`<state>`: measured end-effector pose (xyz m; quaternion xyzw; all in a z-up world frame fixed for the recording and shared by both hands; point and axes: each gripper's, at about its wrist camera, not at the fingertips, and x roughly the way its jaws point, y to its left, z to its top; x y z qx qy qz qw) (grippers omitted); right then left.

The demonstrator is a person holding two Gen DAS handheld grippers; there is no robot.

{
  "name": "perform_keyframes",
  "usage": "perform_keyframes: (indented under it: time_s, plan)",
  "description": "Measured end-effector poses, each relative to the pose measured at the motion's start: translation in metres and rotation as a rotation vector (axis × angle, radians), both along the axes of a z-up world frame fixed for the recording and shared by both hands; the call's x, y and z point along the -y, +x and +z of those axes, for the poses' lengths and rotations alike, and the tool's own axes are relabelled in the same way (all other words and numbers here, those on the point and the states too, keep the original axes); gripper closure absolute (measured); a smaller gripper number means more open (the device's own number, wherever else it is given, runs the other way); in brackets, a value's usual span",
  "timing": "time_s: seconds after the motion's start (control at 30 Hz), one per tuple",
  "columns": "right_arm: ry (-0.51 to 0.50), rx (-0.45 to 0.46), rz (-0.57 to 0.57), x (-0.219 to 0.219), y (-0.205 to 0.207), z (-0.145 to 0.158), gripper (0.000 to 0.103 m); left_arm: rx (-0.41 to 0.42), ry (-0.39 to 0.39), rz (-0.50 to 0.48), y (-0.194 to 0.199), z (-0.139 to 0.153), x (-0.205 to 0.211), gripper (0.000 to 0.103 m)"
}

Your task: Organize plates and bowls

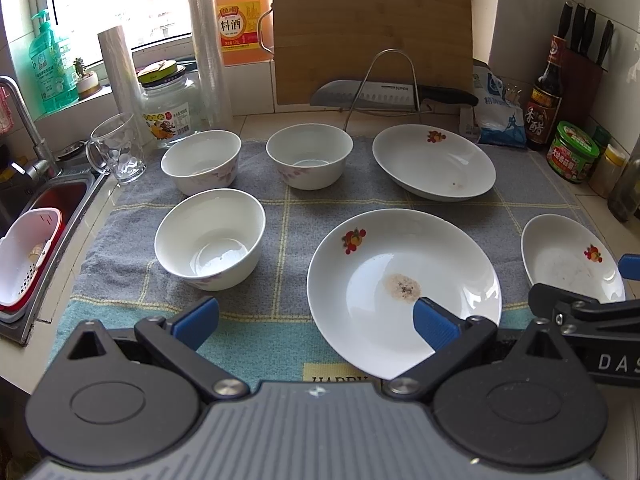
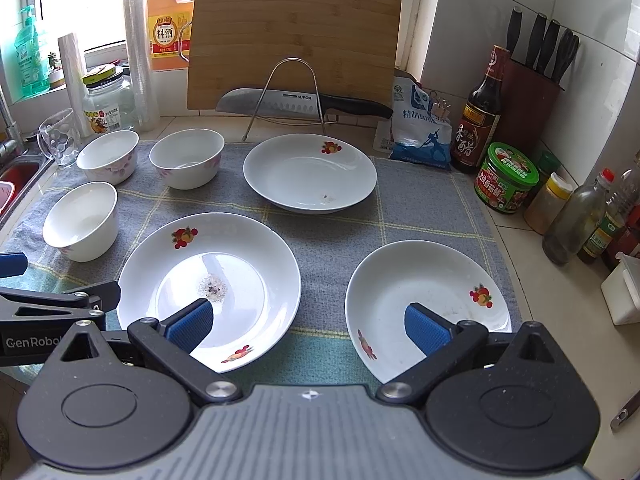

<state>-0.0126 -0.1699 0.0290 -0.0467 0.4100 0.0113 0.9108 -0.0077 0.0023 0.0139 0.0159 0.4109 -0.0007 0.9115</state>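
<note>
A sink [image 1: 48,208] lies far left of the wide-open, empty left gripper [image 1: 316,322]; three bowls [image 1: 210,238] sit ahead-left on the checked towel [image 1: 280,208]. Plates [image 2: 424,304] lie under the right gripper [image 2: 310,326], spread wide, empty; condiment bottles [image 2: 480,116] stand right.

Three white bowls [image 1: 210,238] [image 1: 201,161] [image 1: 309,155] stand upright, apart, at left on the checked cloth, while three shallow fruit-printed white plates [image 1: 404,292] [image 1: 434,161] [image 2: 427,304] lie flat, unstacked, at centre and right, the nearest centre plate stained.
</note>
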Motion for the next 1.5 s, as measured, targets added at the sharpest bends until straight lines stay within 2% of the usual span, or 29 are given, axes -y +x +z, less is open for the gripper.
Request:
perform_keyframes:
  time_s: [0.8,1.13,1.5]
  plan:
    - [-0.001,0.013,0.005,0.004,-0.001,0.002,0.0,0.009,0.005,-0.006,0.003,0.002,0.005,0.001]
    - [-0.001,0.048,0.013,0.013,-0.004,0.006,0.0,0.038,0.005,-0.045,0.004,0.008,0.015,0.001]
    - [-0.014,0.088,-0.004,0.041,-0.009,0.006,0.0,0.028,-0.059,-0.095,0.012,0.007,0.03,0.001]
